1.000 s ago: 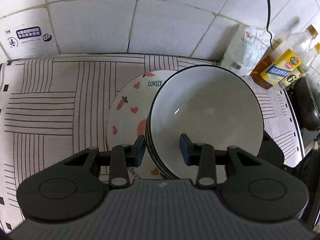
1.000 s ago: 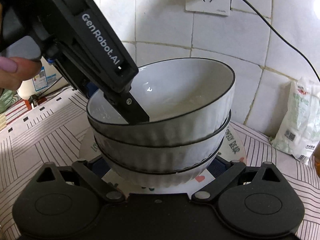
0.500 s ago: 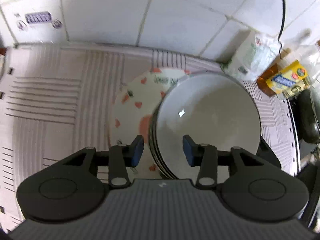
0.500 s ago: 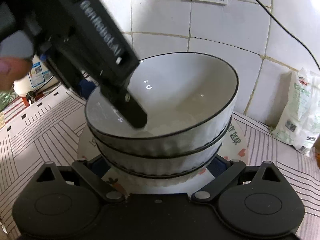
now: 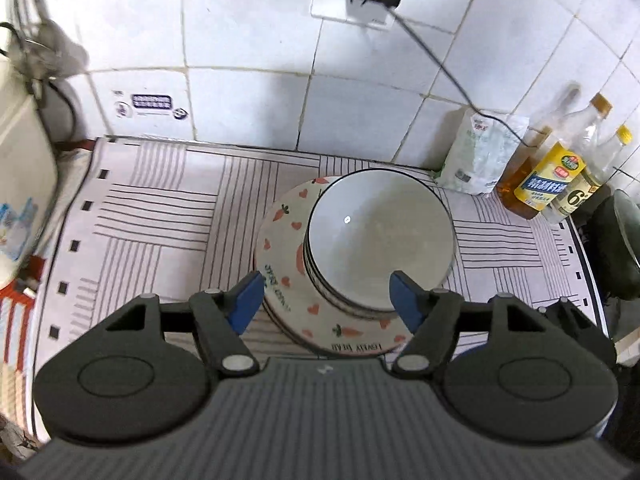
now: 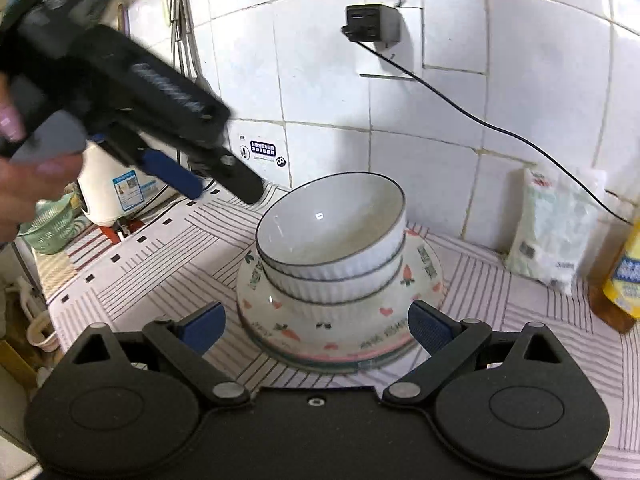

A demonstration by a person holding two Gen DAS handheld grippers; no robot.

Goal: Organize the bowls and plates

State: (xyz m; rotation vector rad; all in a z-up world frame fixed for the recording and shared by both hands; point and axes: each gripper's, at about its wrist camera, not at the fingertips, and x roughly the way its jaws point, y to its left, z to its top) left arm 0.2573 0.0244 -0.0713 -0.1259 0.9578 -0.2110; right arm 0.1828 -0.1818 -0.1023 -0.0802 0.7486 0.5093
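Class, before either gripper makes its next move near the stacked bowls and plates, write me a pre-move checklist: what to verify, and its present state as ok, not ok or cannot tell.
1. Left gripper free of the stack: ok. Its jaws have just been opening, and nothing is between them.
2. Right gripper free: ok, jaws wide, gripping nothing.
3. White bowls nested squarely: ok, rims look level.
4. Bowls centred on the carrot-print plates: not ok, they sit toward the plates' right side in the left wrist view.
5. Plates flat on the striped mat: ok.
6. Oil bottles and white bag clear of the stack: ok, apart.
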